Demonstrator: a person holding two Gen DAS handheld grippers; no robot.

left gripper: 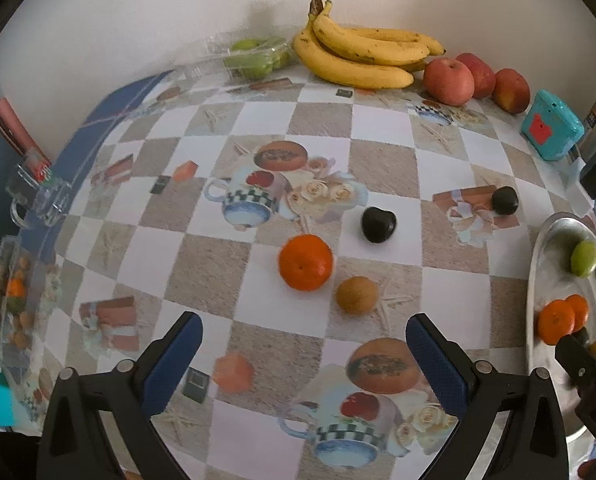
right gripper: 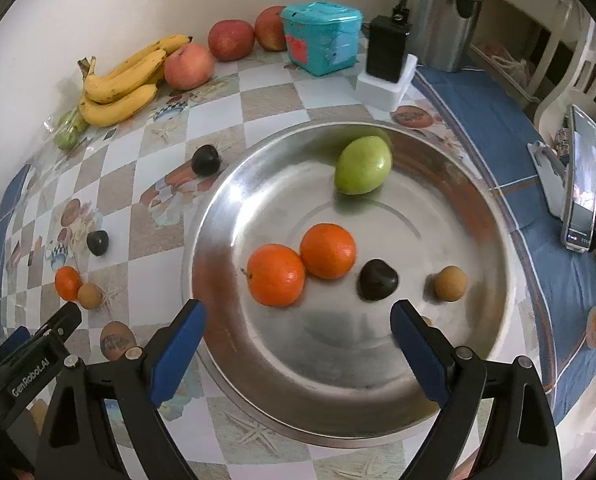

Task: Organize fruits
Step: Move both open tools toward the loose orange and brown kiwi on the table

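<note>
A steel plate (right gripper: 477,208) holds a green fruit (right gripper: 362,166), two oranges (right gripper: 276,275), a dark plum (right gripper: 377,280) and a small brown fruit (right gripper: 450,283). My right gripper (right gripper: 298,328) hangs open over the plate's near side, nothing between its fingers. On the checkered cloth lie an orange (left gripper: 305,262), a small brown fruit (left gripper: 356,294) and two dark plums (left gripper: 378,224) (left gripper: 504,200). My left gripper (left gripper: 303,338) is open just short of the orange and brown fruit. The plate (left gripper: 537,264) shows at the left wrist view's right edge.
Along the back wall sit bananas (left gripper: 361,56), three red apples (left gripper: 447,76), a clear box of green fruit (left gripper: 258,56) and a teal container (left gripper: 551,124). A black charger on a white base (right gripper: 385,64) and a phone (right gripper: 579,176) stand right of the plate. Glassware (left gripper: 38,196) lines the left edge.
</note>
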